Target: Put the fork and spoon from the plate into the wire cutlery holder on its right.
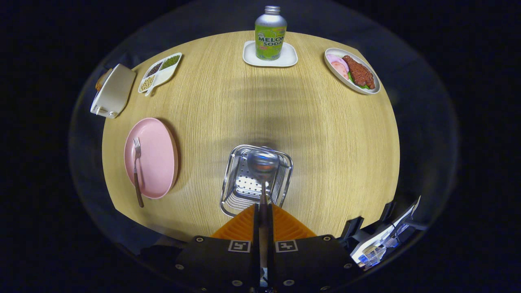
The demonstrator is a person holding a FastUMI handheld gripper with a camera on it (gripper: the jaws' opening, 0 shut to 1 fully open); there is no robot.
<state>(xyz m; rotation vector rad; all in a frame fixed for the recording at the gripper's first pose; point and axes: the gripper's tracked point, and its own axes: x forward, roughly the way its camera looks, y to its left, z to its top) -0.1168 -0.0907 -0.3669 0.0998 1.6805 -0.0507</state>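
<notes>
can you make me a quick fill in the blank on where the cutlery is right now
1. The tongs are shut on the handle of the ____.
2. The spoon has its bowl over the wire cutlery ____.
3. The fork lies on the ____ plate, handle past the rim.
4. Beyond the holder, a soda bottle stands on a small white ____.

Missing words: spoon; holder; pink; tray
</notes>
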